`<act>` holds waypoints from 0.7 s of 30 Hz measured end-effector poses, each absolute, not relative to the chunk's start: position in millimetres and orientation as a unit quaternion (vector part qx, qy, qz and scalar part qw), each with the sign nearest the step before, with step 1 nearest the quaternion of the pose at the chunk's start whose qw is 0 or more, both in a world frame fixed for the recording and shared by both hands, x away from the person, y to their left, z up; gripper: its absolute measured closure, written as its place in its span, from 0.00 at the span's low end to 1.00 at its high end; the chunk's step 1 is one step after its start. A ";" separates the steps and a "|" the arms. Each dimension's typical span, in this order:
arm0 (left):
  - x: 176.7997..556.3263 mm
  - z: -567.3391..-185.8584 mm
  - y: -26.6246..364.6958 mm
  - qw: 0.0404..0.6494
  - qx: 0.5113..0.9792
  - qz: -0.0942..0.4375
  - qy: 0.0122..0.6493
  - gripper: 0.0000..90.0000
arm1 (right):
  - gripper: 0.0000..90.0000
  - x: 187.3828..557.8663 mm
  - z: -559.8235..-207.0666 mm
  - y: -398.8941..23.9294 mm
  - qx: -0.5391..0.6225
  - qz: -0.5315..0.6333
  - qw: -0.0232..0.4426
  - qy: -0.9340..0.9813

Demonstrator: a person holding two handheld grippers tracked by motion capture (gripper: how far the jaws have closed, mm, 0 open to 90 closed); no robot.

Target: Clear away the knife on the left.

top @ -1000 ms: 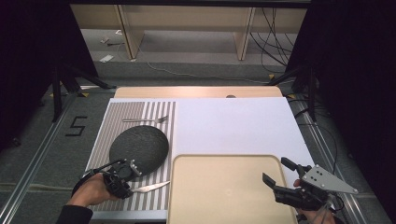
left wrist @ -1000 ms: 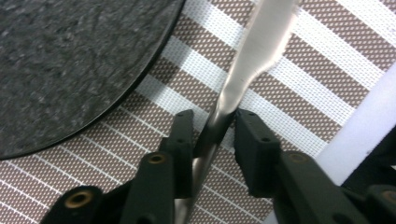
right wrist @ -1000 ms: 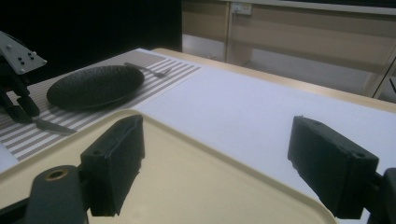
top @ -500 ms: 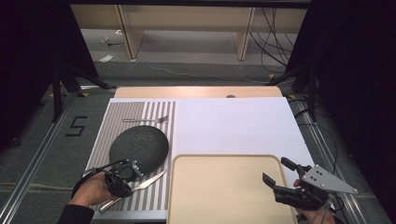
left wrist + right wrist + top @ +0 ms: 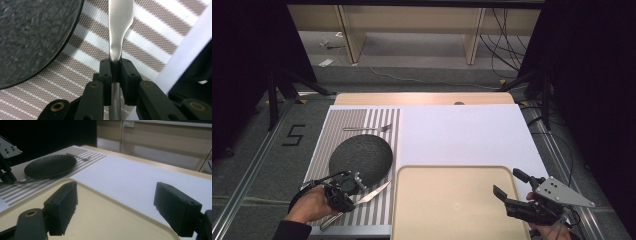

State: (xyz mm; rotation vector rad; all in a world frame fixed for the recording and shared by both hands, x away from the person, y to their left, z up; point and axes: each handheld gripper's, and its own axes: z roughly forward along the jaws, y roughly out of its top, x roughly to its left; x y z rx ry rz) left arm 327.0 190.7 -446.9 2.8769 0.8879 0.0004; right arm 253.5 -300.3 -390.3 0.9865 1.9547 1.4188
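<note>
Left gripper (image 5: 343, 192) has just closed its jaws on the knife (image 5: 371, 193), clamping the slim steel handle; the flat, glossy blade juts past the pads, tip raised over the striped woven placemat (image 5: 362, 117), where it earlier lay flat beside the rough black round plate (image 5: 361, 158). Right gripper (image 5: 510, 187) hangs with jaws wide apart over the smooth beige tray (image 5: 452, 205).

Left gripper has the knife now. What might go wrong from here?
The left gripper pinches the knife at the narrow neck, with the blade reaching far beyond the pads, so it may pivot or slip when lifted. The plate lies right beside the blade; a swing could knock it. The tray rim is close on the other side and could catch the tip.
</note>
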 end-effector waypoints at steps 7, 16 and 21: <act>326.1 -431.4 186.8 0.117 0.942 -0.011 0.315 0.89 | 0.22 253.9 -390.7 -299.8 0.364 0.523 0.263 0.724; 325.0 -415.5 171.2 0.190 0.924 -0.038 0.329 0.89 | 0.22 254.2 -390.8 -299.9 0.364 0.525 0.262 0.724; 323.9 -404.2 160.3 0.227 0.910 -0.067 0.341 0.89 | 0.22 254.2 -390.8 -299.8 0.364 0.524 0.262 0.724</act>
